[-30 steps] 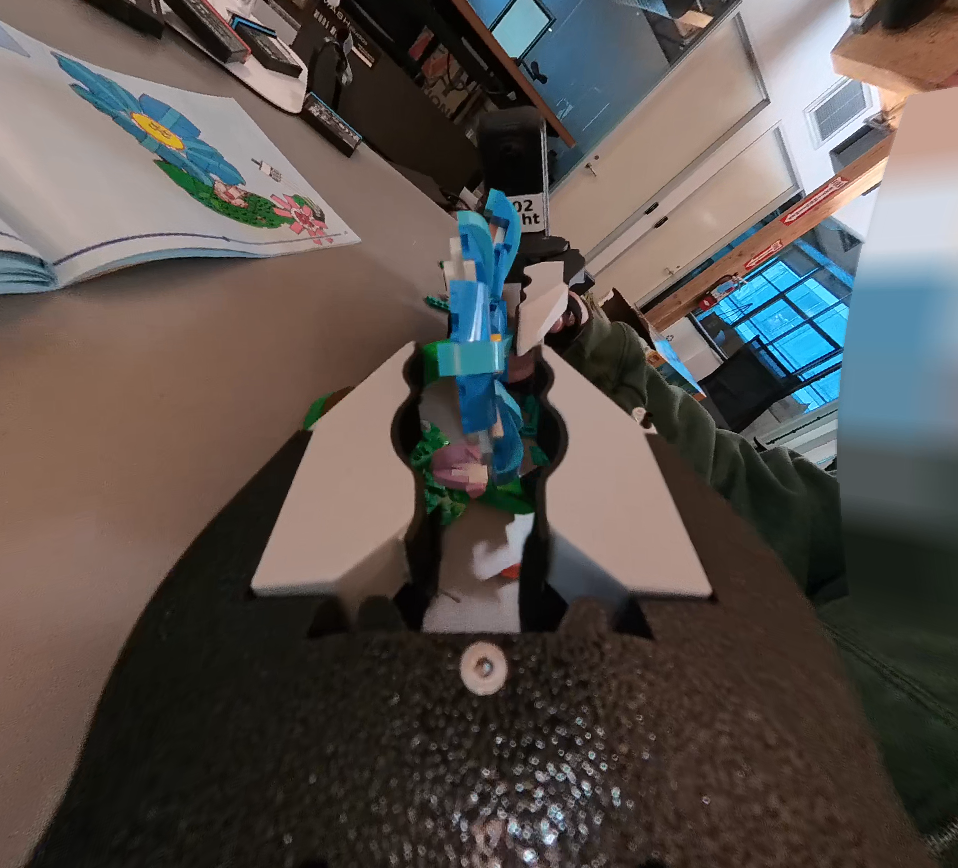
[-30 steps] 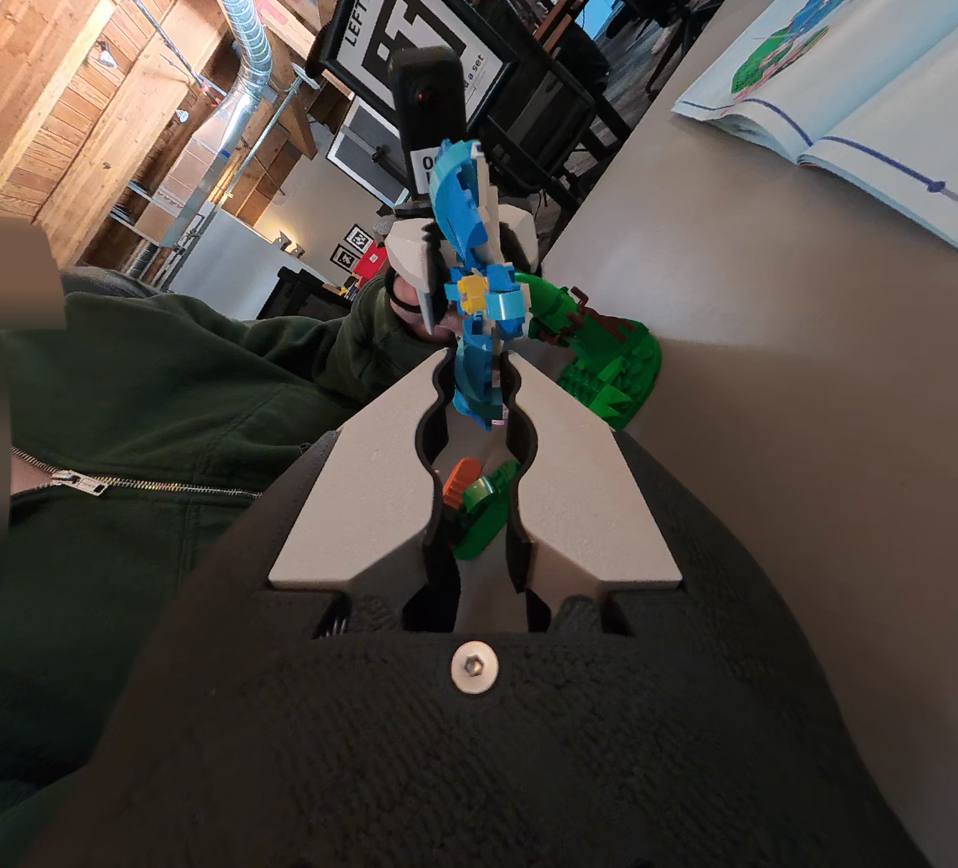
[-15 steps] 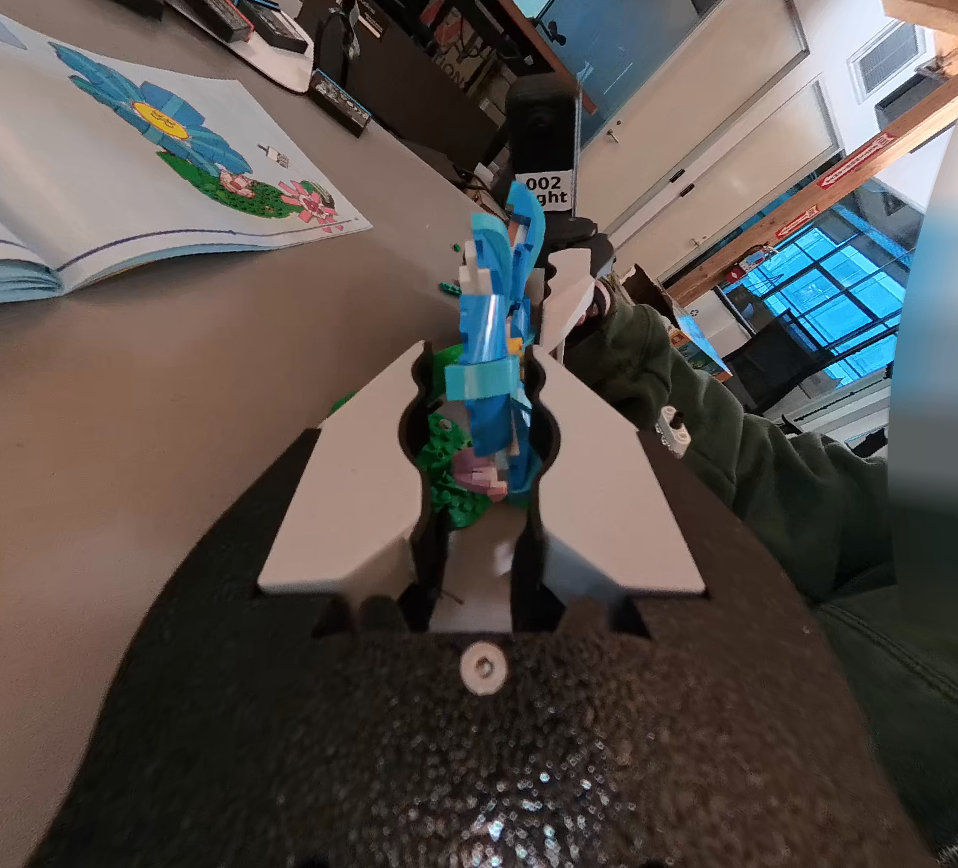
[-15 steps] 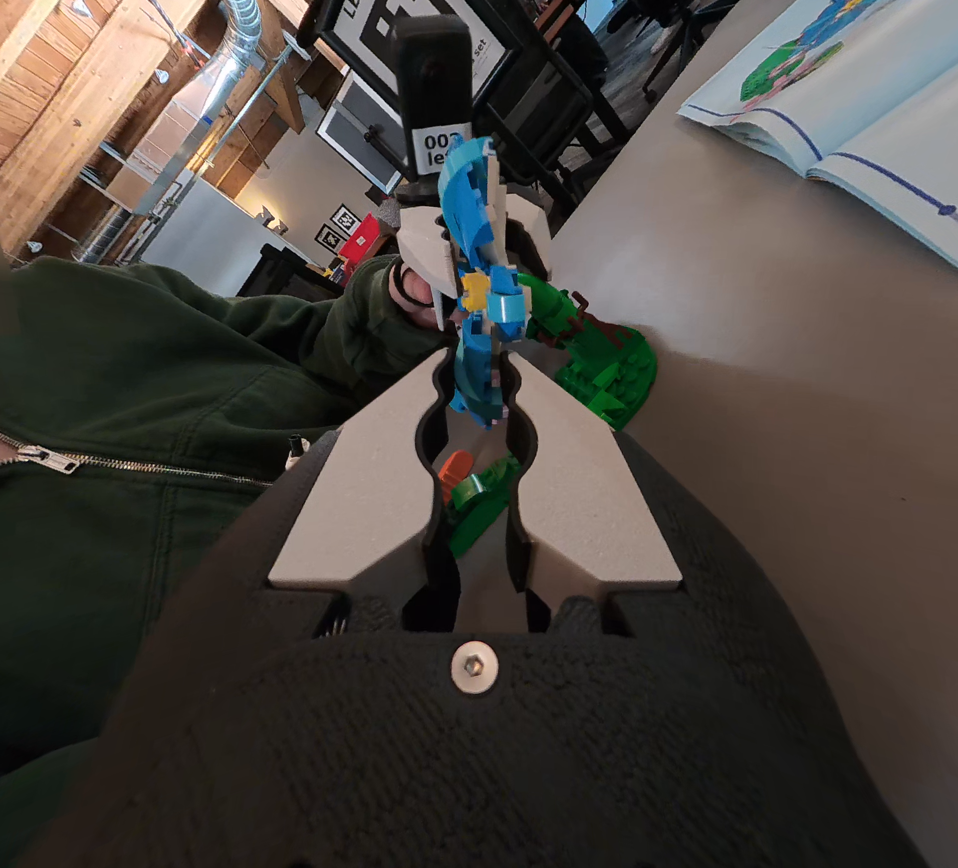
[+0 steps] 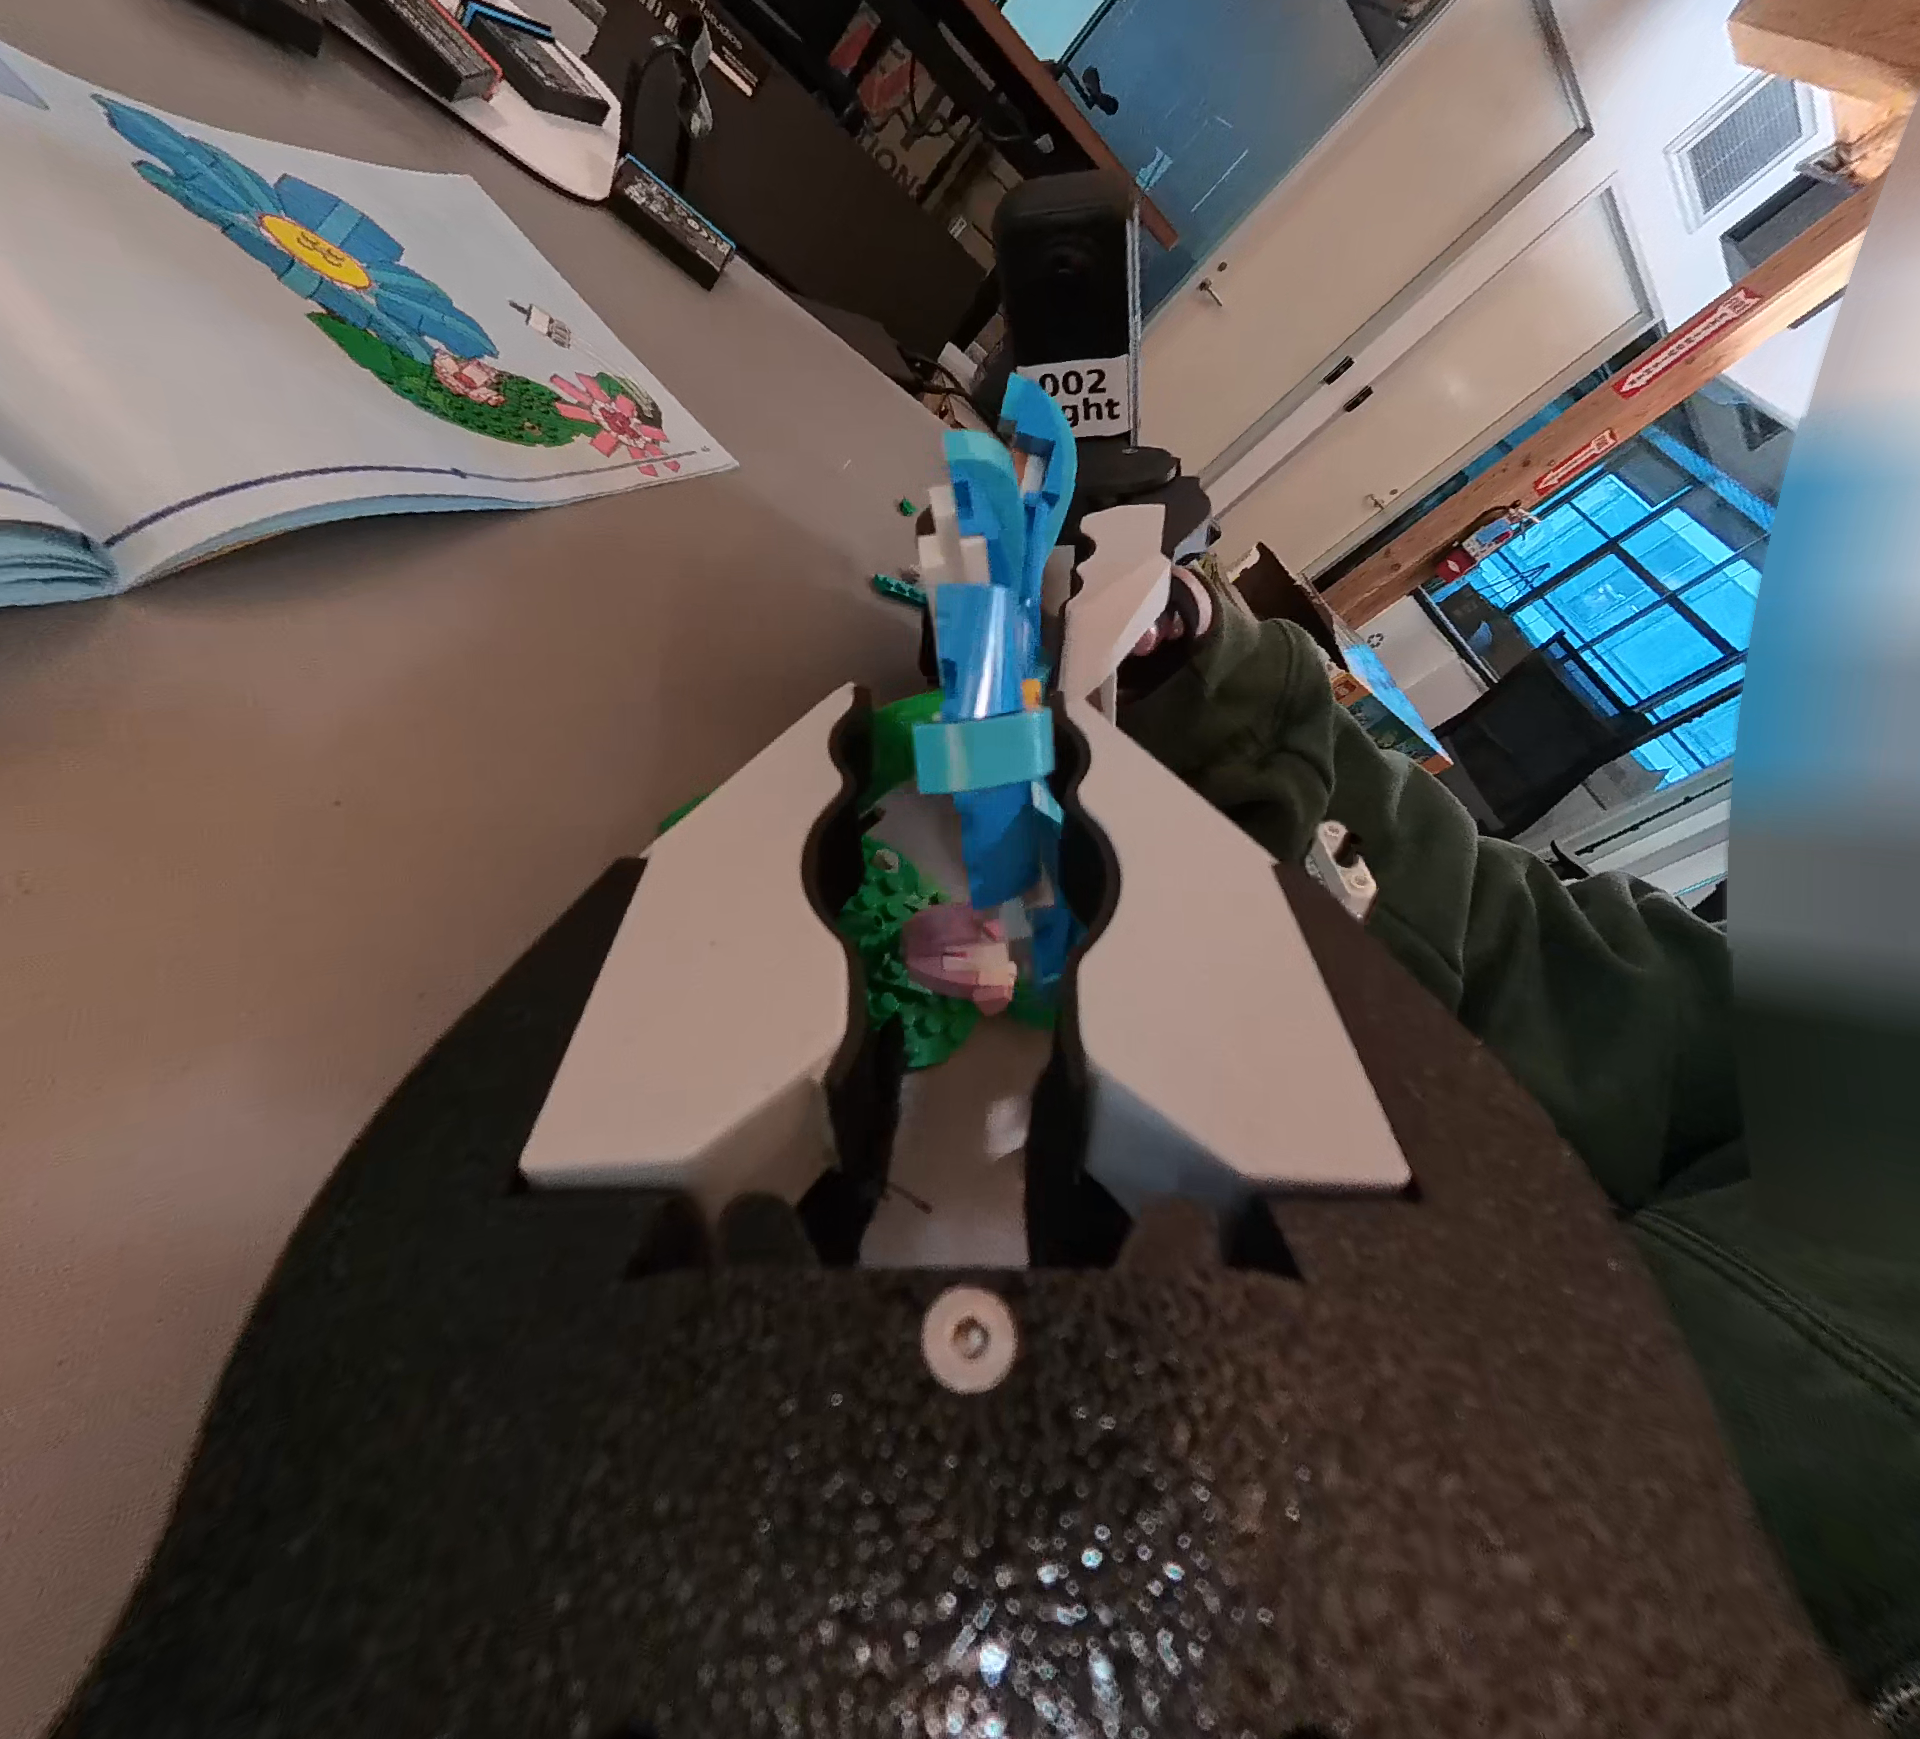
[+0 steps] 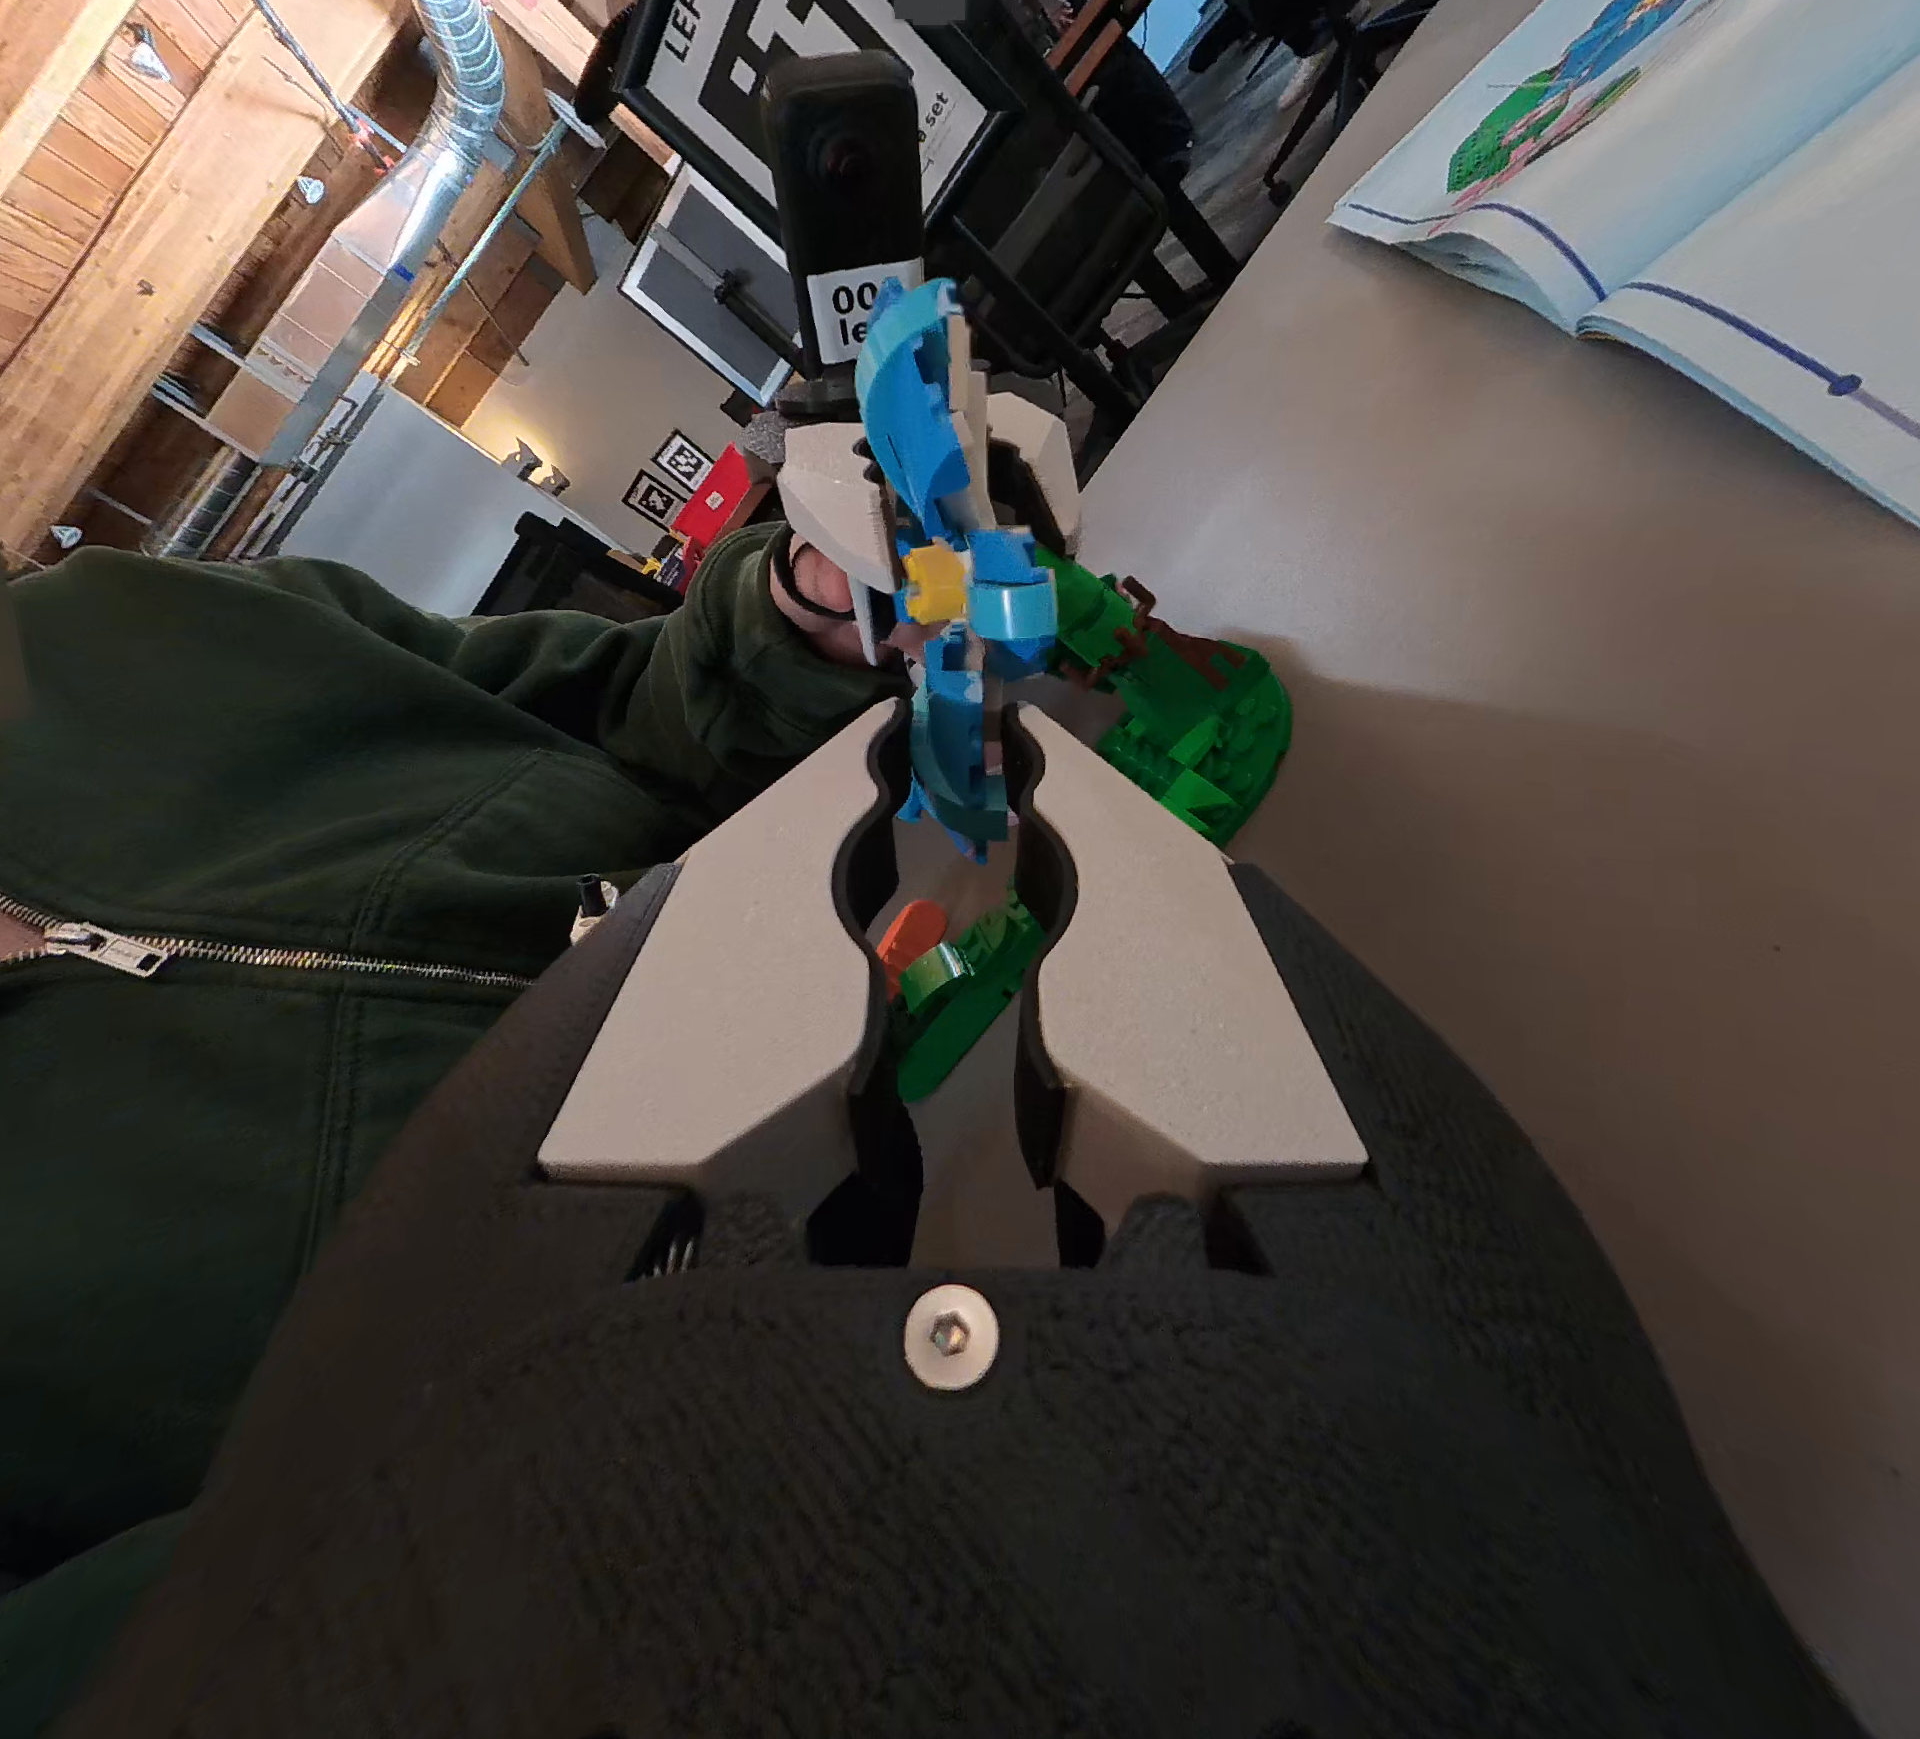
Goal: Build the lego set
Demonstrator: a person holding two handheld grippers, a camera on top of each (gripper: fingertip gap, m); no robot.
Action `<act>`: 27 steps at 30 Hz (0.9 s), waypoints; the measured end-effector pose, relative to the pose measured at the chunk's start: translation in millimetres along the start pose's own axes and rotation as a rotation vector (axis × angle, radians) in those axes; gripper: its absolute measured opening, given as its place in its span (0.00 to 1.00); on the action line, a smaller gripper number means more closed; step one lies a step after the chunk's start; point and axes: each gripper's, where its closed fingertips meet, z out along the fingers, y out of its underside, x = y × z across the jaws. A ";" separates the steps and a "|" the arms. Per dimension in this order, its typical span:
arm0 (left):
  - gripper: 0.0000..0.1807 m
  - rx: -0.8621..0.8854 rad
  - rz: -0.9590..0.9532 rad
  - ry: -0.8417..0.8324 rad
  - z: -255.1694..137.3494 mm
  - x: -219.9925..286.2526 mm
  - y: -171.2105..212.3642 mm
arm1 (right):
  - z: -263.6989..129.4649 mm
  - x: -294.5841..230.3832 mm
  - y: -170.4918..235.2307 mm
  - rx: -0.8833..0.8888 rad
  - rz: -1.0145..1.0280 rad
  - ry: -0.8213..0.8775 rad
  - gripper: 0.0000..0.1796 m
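Note:
A blue lego flower (image 5: 987, 754) with a yellow centre (image 6: 930, 583) is held upright between both grippers above the grey table (image 5: 312, 806). My left gripper (image 5: 966, 713) is shut on it around a light blue piece. My right gripper (image 6: 958, 718) is shut on its lower petals from the opposite side. Each gripper shows beyond the flower in the other's view; the right one's fingers (image 5: 1117, 588) show in the left wrist view. A green lego base (image 6: 1195, 733) with a curved stem lies on the table just behind the flower. It carries a pink flower (image 5: 956, 957).
An open instruction booklet (image 5: 260, 359) lies on the table to one side; it also shows in the right wrist view (image 6: 1714, 183). A small green piece with an orange part (image 6: 956, 972) lies under the right gripper. Black boxes (image 5: 395, 16) sit at the far edge. A green sleeve (image 5: 1507, 941) is close. The grippers are tip to tip, or close to it.
Both grippers have stayed shut on the blue flower. The pair has shifted and tilted slightly with it over the green base.

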 end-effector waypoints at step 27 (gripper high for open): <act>0.18 -0.027 -0.006 0.001 0.7 -1.7 2.6 | 5.5 0.6 -0.6 0.026 0.092 -0.029 0.08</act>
